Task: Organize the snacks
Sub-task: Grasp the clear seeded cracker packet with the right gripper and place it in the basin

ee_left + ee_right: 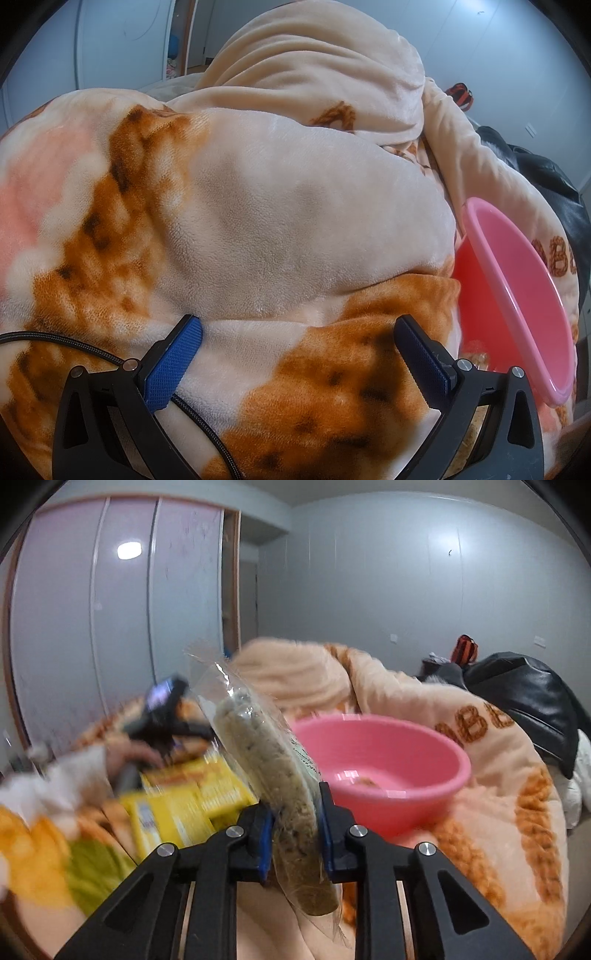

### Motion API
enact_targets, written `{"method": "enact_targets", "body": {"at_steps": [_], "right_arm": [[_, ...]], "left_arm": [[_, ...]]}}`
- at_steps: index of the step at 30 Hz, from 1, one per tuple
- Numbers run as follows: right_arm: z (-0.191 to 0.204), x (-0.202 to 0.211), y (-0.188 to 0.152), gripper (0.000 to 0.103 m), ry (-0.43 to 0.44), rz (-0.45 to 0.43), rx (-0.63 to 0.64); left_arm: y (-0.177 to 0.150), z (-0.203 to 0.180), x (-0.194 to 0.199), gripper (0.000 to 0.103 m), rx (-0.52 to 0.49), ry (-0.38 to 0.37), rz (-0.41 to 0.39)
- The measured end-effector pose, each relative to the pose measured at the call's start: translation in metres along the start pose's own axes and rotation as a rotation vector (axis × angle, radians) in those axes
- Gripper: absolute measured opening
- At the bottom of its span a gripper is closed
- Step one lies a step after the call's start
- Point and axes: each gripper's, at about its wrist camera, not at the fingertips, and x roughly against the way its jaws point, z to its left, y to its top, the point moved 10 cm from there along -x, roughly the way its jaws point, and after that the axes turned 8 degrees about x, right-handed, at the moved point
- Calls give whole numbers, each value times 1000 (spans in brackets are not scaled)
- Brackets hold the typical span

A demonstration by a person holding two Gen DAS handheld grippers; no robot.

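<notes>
The blanket (498, 775) covers the whole bed; on it the pink bowl (380, 764) sits just right of and beyond the right gripper (295, 834), which pinches a clear-wrapped snack bar (269, 760), long axis up and leaning left. The left gripper (295, 354) hangs spread and empty, bowl at its right

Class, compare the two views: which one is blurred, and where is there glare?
Right wrist view: yellow packets and the left gripper smear with motion blur; a lamp glares on the wardrobe door. Left wrist view: blanket mostly sharp, no glare.
</notes>
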Motion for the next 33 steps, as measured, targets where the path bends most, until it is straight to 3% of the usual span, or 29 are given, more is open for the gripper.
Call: {"method": "enact_targets", "body": {"at_steps": [4, 9, 17, 20, 29, 33], "right_arm": [[-9, -1, 31, 17, 32, -81, -54], [-36, -33, 45, 17, -11, -119, -118], [-81, -103, -15, 17, -70, -20, -333], [-77, -106, -34, 17, -71, -3, -352], [-86, -104, -41, 20, -68, 2, -407], [-90, -117, -57, 26, -122, 112, -412]], "left_arm": [[0, 0, 0, 103, 0, 0, 0], [0, 0, 0, 103, 0, 0, 0], [0, -1, -1, 103, 0, 1, 2], [-1, -2, -3, 103, -9, 11, 9], [-2, -1, -7, 103, -3, -4, 30], [-2, -1, -6, 103, 0, -23, 37]]}}
